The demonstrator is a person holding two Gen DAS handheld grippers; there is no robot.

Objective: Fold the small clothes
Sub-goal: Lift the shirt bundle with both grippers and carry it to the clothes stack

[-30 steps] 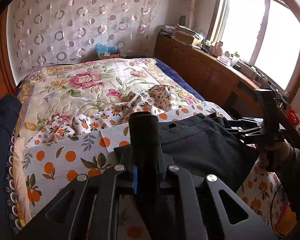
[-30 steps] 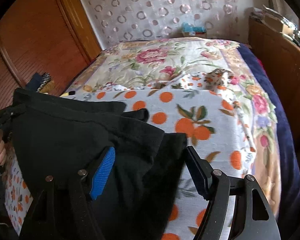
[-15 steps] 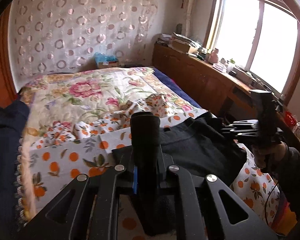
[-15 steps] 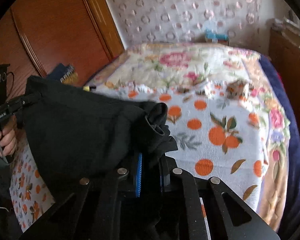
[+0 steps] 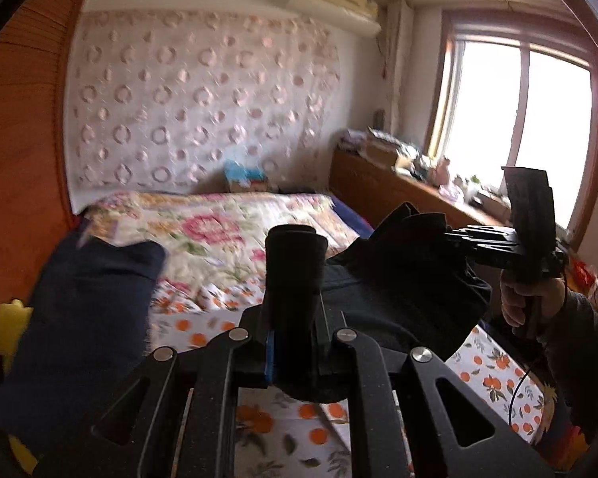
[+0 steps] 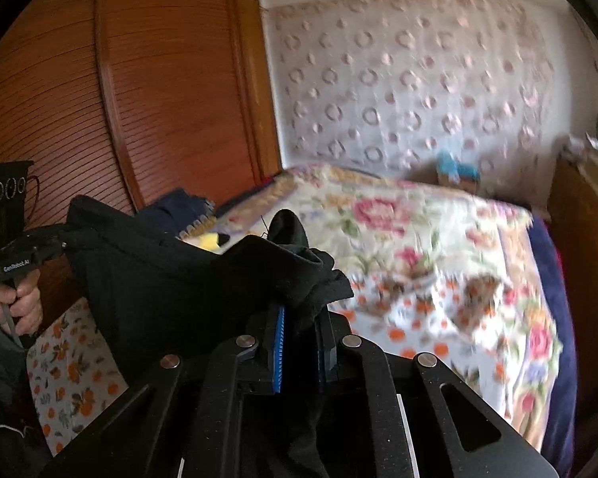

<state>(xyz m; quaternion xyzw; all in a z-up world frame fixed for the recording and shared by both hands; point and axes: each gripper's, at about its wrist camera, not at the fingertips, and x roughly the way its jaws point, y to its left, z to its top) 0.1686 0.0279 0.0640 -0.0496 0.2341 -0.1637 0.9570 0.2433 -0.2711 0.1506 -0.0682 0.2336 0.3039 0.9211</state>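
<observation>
Above the near end of the bed (image 5: pixel 227 219), a black fabric garment (image 5: pixel 402 290) hangs stretched between two claws, clear of the bedding. The left claw (image 5: pixel 295 263) is pressed together on one bunched edge of the cloth, which wraps over its tips in the left wrist view. The right claw (image 6: pixel 299 318) is likewise pinching the garment (image 6: pixel 171 279): a gathered fold of black cloth stands up between its blue-lined pad (image 6: pixel 279 350) and the opposite finger, and the rest drapes down on both sides.

From the left wrist view the right claw (image 5: pixel 450 235) shows side-on with its black body gripped by a hand (image 5: pixel 526 298) near the right edge of the bed. From the right wrist view the left claw (image 6: pixel 59 239) is held by the other hand (image 6: pixel 20 302) towards the bed's left edge, in front of a reddish-brown slatted wooden wardrobe (image 6: pixel 139 79).

Under the garment lies a white sheet printed with oranges and leaves (image 5: pixel 494 366), spread across the near end of the bed over a cream quilt with pink flowers (image 6: pixel 398 219). A dark navy folded cloth (image 5: pixel 83 318) sits blurred at the bed's left edge, with something yellow (image 5: pixel 8 318) just beside it.
</observation>
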